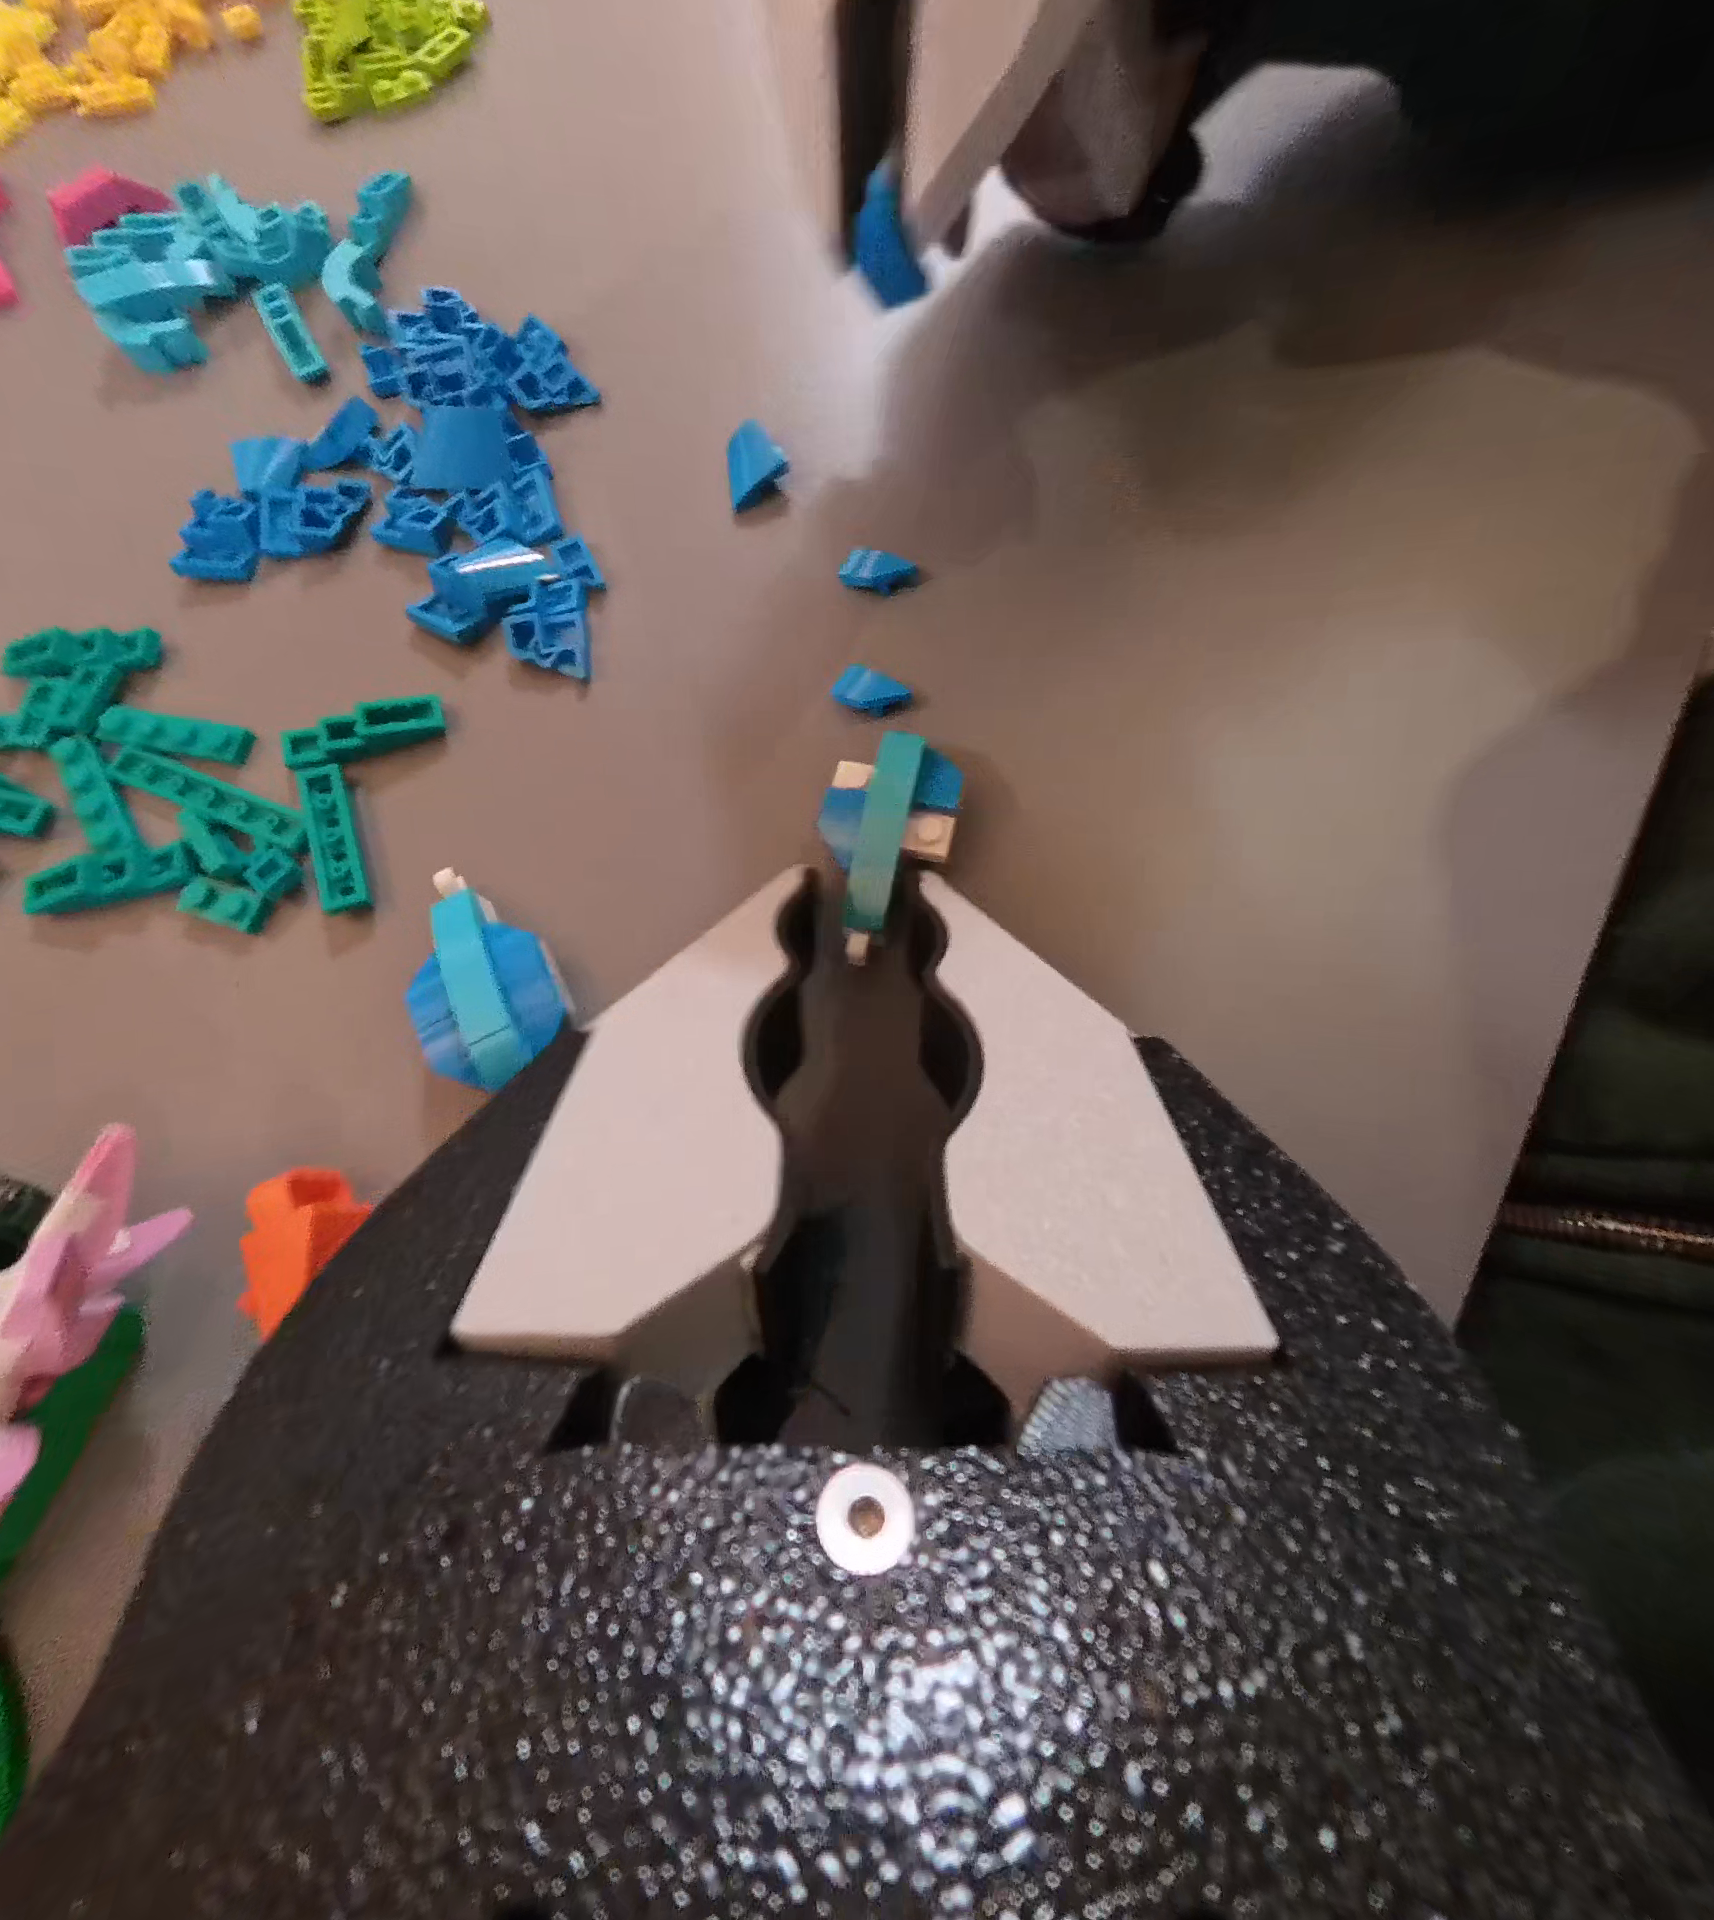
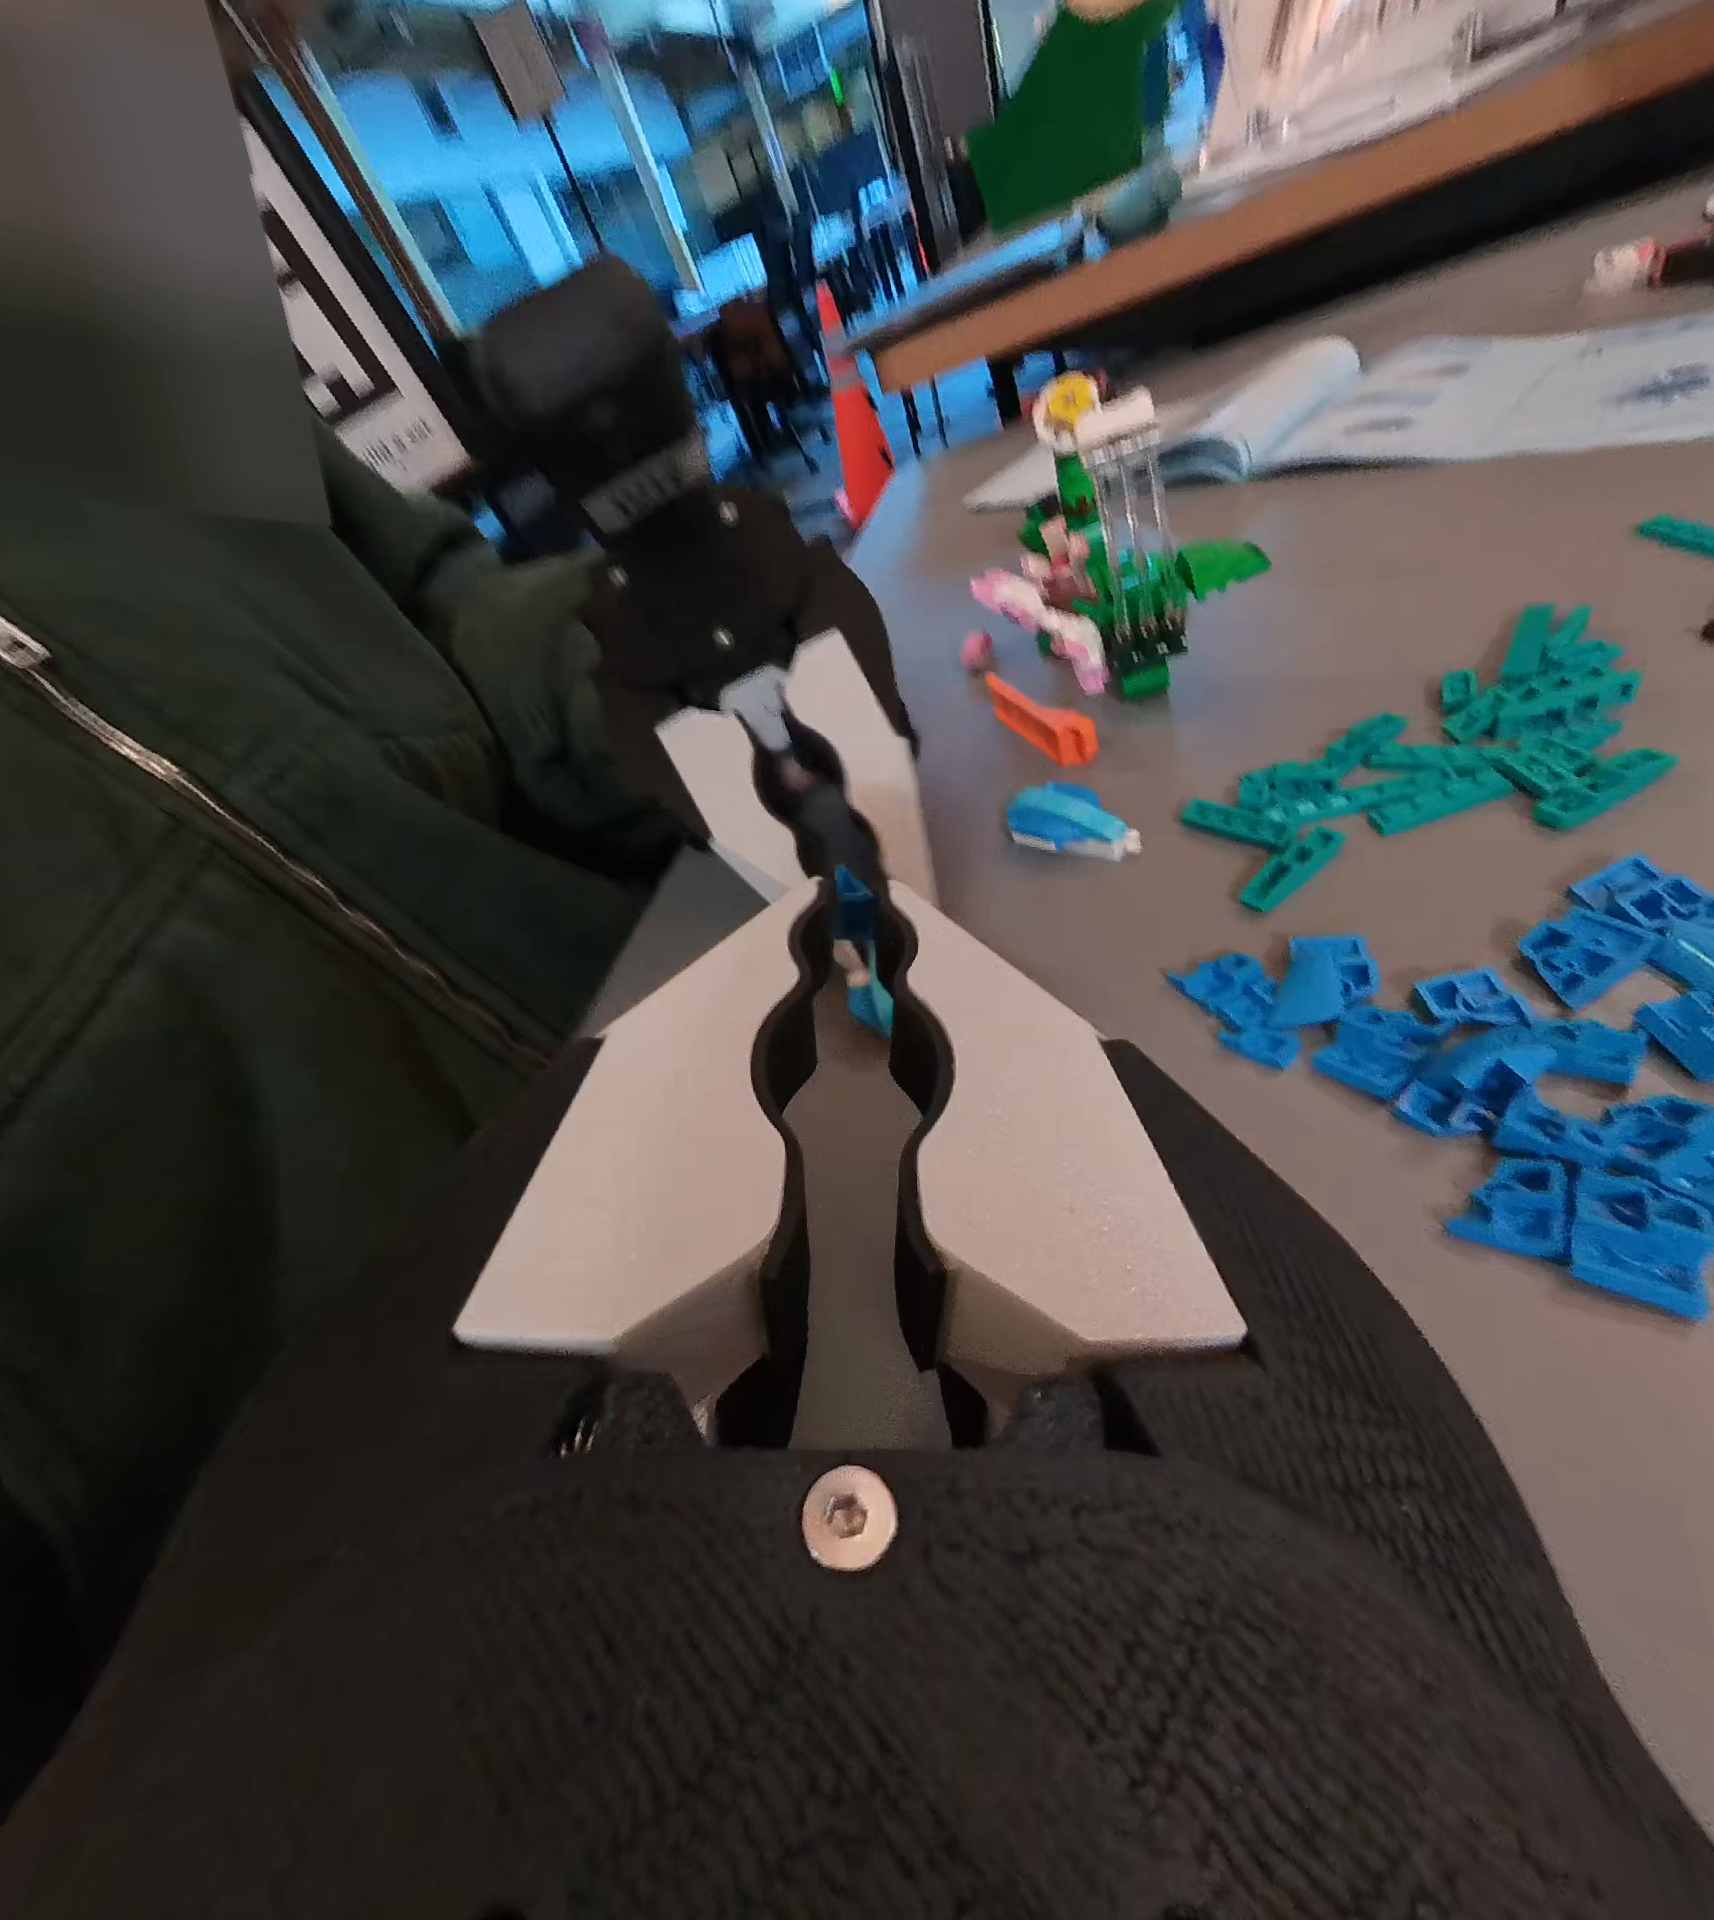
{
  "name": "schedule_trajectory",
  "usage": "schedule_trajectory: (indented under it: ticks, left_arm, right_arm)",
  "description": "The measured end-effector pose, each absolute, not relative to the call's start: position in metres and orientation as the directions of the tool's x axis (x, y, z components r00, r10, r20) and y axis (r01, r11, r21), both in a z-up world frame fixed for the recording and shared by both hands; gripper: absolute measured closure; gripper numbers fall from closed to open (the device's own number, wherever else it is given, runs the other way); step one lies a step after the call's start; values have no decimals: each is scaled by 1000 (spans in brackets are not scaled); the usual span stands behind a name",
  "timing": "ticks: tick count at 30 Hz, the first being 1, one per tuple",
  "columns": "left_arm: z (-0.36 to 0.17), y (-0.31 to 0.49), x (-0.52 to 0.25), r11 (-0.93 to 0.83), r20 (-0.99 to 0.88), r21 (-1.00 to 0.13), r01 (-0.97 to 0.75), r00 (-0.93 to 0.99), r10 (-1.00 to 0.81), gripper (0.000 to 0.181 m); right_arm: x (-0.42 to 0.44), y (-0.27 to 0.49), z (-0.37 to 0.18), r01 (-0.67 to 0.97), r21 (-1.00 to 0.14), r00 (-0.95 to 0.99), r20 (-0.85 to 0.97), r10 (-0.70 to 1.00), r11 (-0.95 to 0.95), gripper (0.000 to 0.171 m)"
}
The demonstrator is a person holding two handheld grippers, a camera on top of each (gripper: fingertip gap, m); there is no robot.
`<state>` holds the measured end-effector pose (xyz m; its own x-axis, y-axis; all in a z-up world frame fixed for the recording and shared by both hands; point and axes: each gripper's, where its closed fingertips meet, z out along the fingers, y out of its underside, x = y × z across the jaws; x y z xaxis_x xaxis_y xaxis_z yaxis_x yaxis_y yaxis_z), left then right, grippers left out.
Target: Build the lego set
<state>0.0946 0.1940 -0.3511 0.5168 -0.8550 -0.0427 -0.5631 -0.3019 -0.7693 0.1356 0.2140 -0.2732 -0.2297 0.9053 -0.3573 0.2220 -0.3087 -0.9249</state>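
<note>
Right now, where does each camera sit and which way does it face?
Left wrist view: on the left gripper, facing down at the table; it pinches a blue-teal subassembly.
Right wrist view: on the right gripper, facing across toward the person's green jacket; it grips a blue piece.
Shared: blue brick pile, jacket, each other's gripper.

soft, even indoor light in both views, neither dim nor harsh. in the left wrist view a broad pale shadow (image 1: pixel 1196 499) lies on the table (image 1: pixel 624 260) ahead and right of the jaws, and white glare speckles the black gripper body (image 1: pixel 863 1683) behind them. the bricks (image 1: pixel 458 457) to the left smear with motion blur. in the right wrist view bluish windows (image 2: pixel 541 187) far ahead are blurred, and straight edges bend toward the corners.
</note>
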Motion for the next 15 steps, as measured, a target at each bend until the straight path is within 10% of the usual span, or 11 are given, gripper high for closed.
schedule_trajectory:
  ticks: [1,15]
  left_arm:
    - [-349,197,91,-302,-59,-772,-559,537,-841,152]
    - [-219,186,165,-155,141,-988,6,458,-878,164]
  right_arm:
    - [136,213,-266,181,-927,-244,-367,898,-329,166]
    - [151,182,-208,-157,-934,-411,-235,881,-322,166]
